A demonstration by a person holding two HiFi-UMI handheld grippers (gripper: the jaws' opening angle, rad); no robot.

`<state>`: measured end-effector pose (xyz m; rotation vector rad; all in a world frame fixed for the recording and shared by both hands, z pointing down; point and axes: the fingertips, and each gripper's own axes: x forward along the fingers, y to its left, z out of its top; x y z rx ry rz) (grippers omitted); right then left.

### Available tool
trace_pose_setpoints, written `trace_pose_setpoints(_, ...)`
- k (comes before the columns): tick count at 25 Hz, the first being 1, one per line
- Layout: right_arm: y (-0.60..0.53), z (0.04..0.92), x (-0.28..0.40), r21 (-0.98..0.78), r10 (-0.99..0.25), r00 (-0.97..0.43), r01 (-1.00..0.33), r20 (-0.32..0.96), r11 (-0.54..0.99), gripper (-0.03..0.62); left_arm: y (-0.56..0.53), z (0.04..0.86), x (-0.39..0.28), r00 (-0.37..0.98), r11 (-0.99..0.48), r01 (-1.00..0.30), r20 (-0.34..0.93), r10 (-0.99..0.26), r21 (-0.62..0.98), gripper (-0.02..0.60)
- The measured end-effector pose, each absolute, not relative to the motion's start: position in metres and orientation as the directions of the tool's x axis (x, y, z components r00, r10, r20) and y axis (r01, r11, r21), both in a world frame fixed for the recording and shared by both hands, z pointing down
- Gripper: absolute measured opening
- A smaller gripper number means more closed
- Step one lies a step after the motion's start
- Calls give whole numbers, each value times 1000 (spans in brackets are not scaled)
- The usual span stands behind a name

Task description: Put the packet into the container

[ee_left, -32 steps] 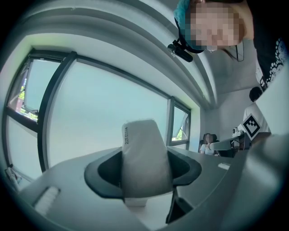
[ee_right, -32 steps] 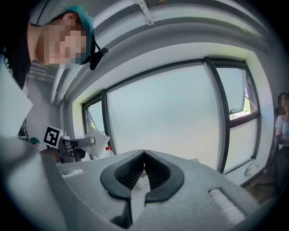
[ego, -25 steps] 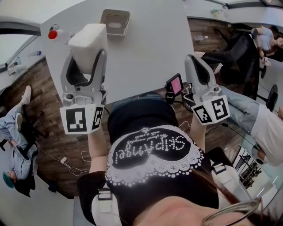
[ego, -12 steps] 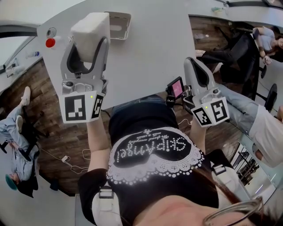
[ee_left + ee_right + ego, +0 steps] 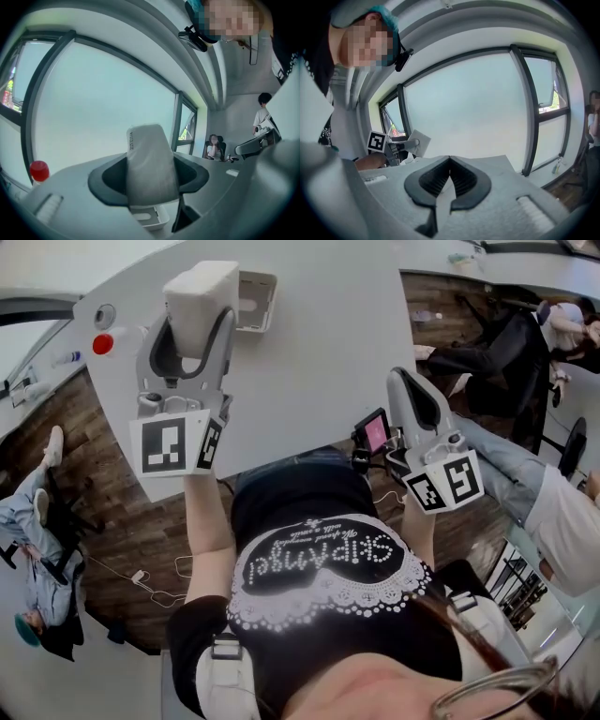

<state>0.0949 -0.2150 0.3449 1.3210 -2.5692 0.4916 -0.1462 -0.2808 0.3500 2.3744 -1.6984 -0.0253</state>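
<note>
Your left tool [image 5: 199, 334] is clamped wide on the white packet [image 5: 201, 292], whose long axis runs out along the jaws, above the tabletop [image 5: 319, 343]. The container [image 5: 253, 298] (an open tray) lies just beyond the packet and slightly to its right, so this hand is the nearer of the 2. Your right tool [image 5: 406, 381] is closed on nothing, well apart from both.

White table [image 5: 309, 362] with container [image 5: 255, 298], bottle [image 5: 117, 337]
</note>
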Motion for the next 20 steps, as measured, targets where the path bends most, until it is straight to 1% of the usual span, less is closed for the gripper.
trace_pose_setpoints(6,-215,349,95,-201,-742,-576,-816,342,542,3,-296,381,-143,326,-299,-938,158,-932,175,270)
trace_pose_setpoints(14,-213,353,99,-203,-742,-569,-821,355,533,2,-310,434,-138,325,-284,-941,255,-911,184,270)
trace_pose_setpoints(20,-213,357,100,-211,-738,-569,-821,363,530,3,-322,453,-130,326,-283,-943,308,-894,175,270)
